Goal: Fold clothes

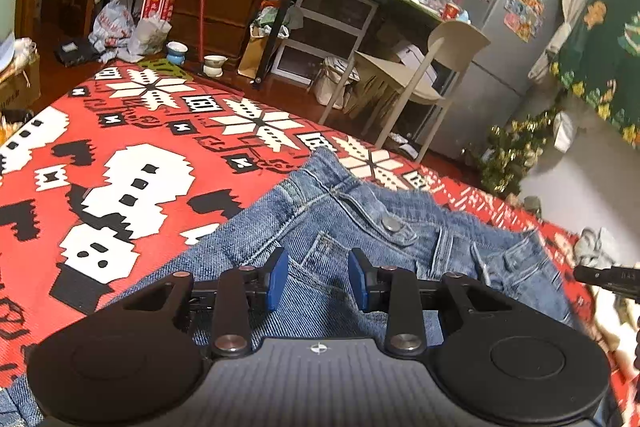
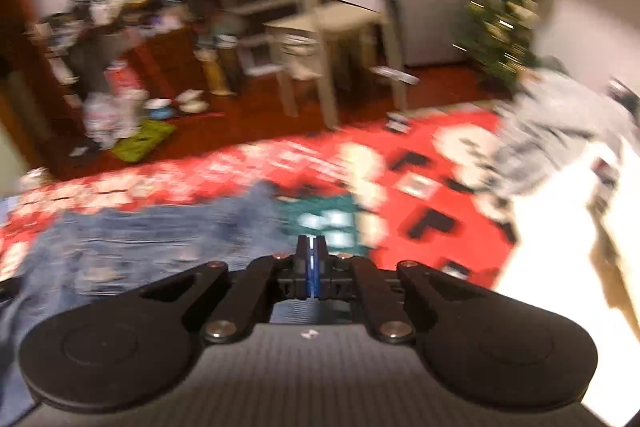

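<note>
Directly below the left gripper [image 1: 318, 277] lies a pair of blue jeans [image 1: 344, 227], spread on a red patterned blanket [image 1: 132, 155]. This gripper's blue pads stand partly apart, narrow but not closed, and the denim near the front pocket shows in the gap between them; the pads do not seem to press on the cloth, though whether their tips brush it I cannot tell. Just beyond the pads comes the waistband with its metal button [image 1: 391, 224], which runs from the near right toward the far left corner of the jeans. The legs seem to trail back under the gripper and out of sight, so the long axis of the jeans runs roughly along the way this gripper points.

Off to the right, in its own blurred view, the right gripper [image 2: 311, 255] has its pads pressed flat together with nothing caught between them. The jeans [image 2: 132, 239] lie to its left and ahead, their edge stopping short of its tips, with a green patch of the blanket [image 2: 432, 195] straight in front. A pale grey garment [image 2: 560, 123] lies farther off at the right edge.

By my reading, the left gripper is the nearer one, already over the waist, while the right would have to open and shift leftward to reach the other side of the waistband.

Beyond the blanket stand a pale chair [image 1: 420, 67] and a grey fridge [image 1: 504, 27].
</note>
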The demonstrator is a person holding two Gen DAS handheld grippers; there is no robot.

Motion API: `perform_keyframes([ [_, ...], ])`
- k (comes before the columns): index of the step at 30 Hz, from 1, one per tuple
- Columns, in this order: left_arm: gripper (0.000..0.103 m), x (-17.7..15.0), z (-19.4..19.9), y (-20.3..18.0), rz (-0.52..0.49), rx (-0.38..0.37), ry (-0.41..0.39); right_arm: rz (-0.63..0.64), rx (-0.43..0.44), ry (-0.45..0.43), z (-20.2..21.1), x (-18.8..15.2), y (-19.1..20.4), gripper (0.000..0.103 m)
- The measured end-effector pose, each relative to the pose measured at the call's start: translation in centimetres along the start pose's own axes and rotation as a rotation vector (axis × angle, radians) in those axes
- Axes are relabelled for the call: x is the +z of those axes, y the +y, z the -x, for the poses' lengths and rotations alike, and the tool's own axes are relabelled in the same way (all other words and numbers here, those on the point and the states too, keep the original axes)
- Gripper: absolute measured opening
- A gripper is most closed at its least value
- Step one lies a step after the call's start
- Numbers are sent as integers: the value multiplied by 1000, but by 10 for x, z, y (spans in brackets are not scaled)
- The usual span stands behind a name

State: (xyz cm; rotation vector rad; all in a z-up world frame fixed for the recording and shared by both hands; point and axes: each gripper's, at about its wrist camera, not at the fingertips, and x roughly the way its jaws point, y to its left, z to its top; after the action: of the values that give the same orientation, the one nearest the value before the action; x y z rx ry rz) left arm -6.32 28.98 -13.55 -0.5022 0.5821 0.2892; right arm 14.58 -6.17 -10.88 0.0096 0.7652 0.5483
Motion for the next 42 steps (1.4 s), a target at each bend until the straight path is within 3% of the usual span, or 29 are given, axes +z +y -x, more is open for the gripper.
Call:
perform_keyframes([
  [4,32,0,-2,3,-16,7,5,46,10,73,-32,3,20,2],
  [13,33,0,-5,-1,-97,35,20,-42,-218,38,-58,13,3,2],
  [16,31,2,-5,5,-71,12,19,-43,-161,6,-48,18,9,3],
  [20,15,5,-5,14,-28,6,23,-28,-81,46,-55,23,26,4],
  [22,15,6,-5,17,-12,4,29,-40,-86,76,-70,24,29,3],
  [28,15,8,-5,15,-37,11,45,-64,-136,58,-88,34,27,1],
  [33,17,9,-5,12,-55,8,63,-20,-104,64,-62,38,49,26],
  [37,34,12,-1,9,-63,0,82,44,-77,74,-30,34,77,43],
  [42,55,17,11,2,-108,45,64,115,-41,80,4,22,115,82],
])
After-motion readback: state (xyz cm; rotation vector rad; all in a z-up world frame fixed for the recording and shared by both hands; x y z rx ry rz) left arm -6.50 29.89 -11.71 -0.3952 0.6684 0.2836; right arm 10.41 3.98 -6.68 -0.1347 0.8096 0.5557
